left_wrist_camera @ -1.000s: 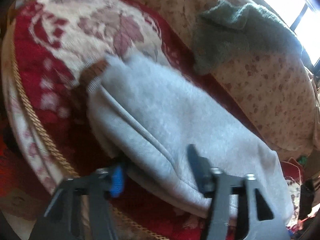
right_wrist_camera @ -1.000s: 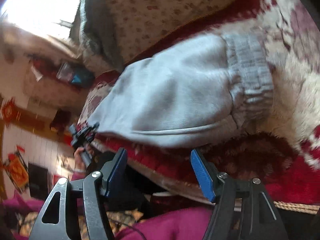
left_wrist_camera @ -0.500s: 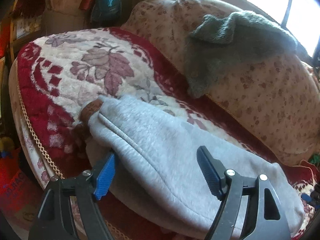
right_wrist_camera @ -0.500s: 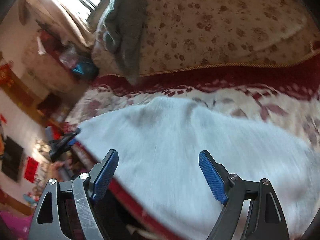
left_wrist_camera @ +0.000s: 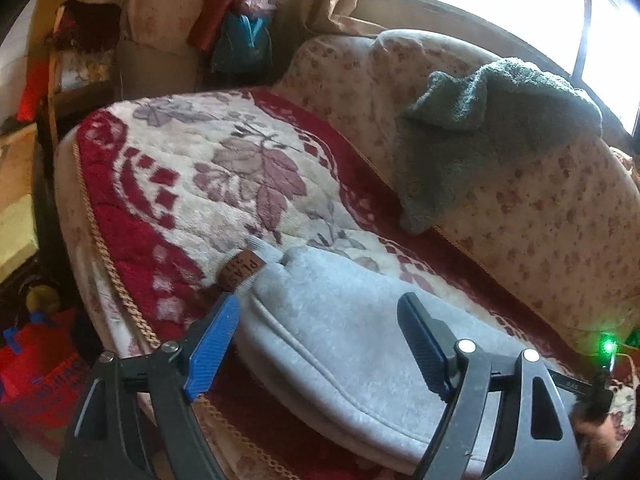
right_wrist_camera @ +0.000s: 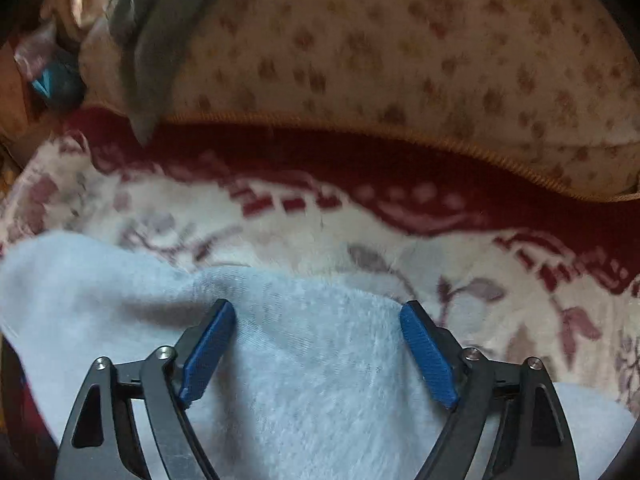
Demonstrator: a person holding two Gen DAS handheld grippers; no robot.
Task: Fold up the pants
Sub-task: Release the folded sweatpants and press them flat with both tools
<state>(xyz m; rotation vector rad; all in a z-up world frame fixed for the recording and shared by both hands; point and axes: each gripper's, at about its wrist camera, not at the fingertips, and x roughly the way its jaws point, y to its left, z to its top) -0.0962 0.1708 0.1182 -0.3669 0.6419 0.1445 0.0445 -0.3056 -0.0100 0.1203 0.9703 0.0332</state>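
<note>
One folded pale-grey fleece pants [left_wrist_camera: 340, 344] lay at lower centre on the red-and-cream floral sofa blanket [left_wrist_camera: 192, 184] — both claws, left [left_wrist_camera: 320, 344] and right [right_wrist_camera: 320, 348], gaped wide, holding nothing.

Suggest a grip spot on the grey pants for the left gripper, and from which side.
Probably the waistband end by the brown label of the grey pants. It pokes out as a thin edge over the floral blanket. Bring the open left gripper in low from the seat's front edge.
</note>
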